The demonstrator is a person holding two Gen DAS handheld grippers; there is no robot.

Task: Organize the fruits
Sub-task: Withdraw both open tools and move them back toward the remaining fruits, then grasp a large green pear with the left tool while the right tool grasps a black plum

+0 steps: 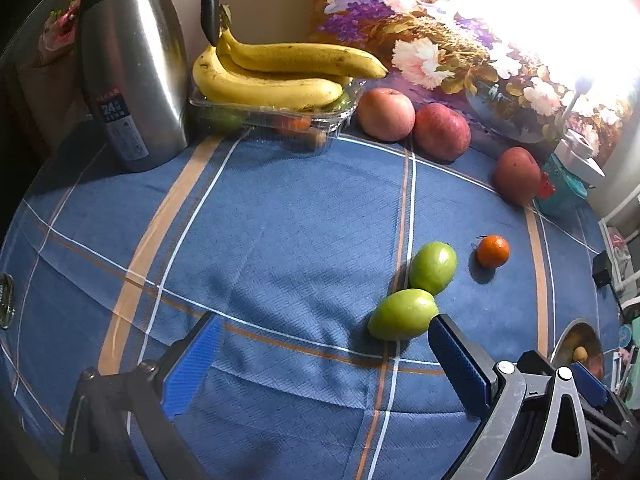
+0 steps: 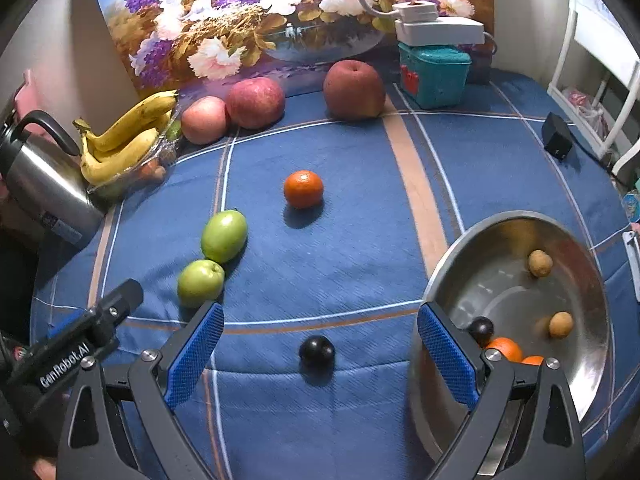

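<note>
Through the left wrist view, the left gripper point(image 1: 320, 360) is hovering low over the blue plaid tablecloth point(image 1: 280, 220) with its blue-padded jaws spread wide and gripping nothing. Its right pad is sitting just beside the nearer oval green fruit point(image 1: 402, 314), which is touching a second green fruit point(image 1: 433, 267); likely the next pick. A small orange tangerine point(image 1: 493, 251) is lying near them. Yellow bananas point(image 1: 276, 74) are resting on a clear plastic tray point(image 1: 320, 118) beside a steel thermos jug point(image 1: 132, 80), with three red apples point(image 1: 441, 131) along the back.

Through the right wrist view, the right gripper point(image 2: 320, 348) is also gaping wide and empty, framing a small round black fruit point(image 2: 317, 353) between its pads, seemingly lining up a grasp. The round steel bowl point(image 2: 520, 220) just beside it is already collecting small fruits, so it appears to be the destination.
</note>
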